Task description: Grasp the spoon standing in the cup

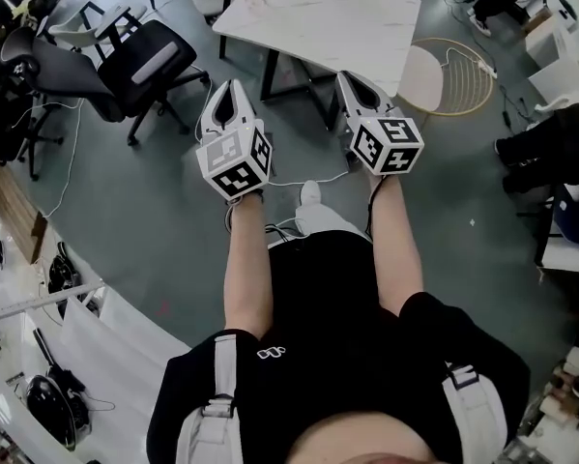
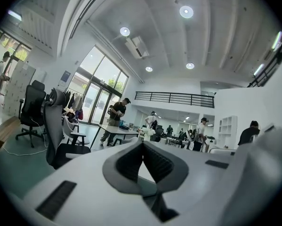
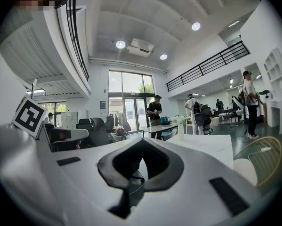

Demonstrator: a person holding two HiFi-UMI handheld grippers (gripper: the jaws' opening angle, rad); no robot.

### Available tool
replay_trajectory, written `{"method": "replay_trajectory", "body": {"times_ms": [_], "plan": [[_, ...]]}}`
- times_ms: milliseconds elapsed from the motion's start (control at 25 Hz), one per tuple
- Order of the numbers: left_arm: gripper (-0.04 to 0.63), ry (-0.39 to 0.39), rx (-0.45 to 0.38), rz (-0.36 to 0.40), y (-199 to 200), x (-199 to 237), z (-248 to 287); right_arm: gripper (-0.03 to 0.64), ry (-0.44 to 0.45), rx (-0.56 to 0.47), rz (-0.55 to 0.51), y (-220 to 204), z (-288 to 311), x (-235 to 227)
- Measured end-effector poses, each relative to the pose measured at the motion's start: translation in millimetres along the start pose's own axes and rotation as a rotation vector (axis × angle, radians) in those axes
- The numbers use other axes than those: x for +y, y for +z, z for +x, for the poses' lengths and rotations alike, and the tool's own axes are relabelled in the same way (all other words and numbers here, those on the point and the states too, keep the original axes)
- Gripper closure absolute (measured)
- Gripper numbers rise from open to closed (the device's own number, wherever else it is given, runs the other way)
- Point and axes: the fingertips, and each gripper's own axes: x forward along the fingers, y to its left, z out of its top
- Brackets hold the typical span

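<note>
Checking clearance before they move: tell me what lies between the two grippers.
Head view: between the left gripper and right gripper shows only grey floor below, with the table's dark legs and a thin white cable on it.

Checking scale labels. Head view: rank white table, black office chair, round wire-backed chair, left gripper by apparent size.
1. White table, largest even though cropped at the top edge.
2. Black office chair.
3. Round wire-backed chair and left gripper: about alike; the gripper is far nearer the camera, so no ranking.

Outstretched left gripper (image 1: 233,85), right gripper (image 1: 351,77), white table (image 1: 318,17) ahead
</note>
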Motion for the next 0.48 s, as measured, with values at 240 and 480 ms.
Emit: {"method": "replay_trajectory", "body": {"times_ms": [240,480], "plan": [[0.578,-0.008,-0.012,0.016,8,5,30,0.611,-0.029,-0.027,0.024,5,25,-21],[0.578,0.019,0.006,0.03,1,21,84,0.611,0.001,-0.01,0.036,-6,82,-38]]}}
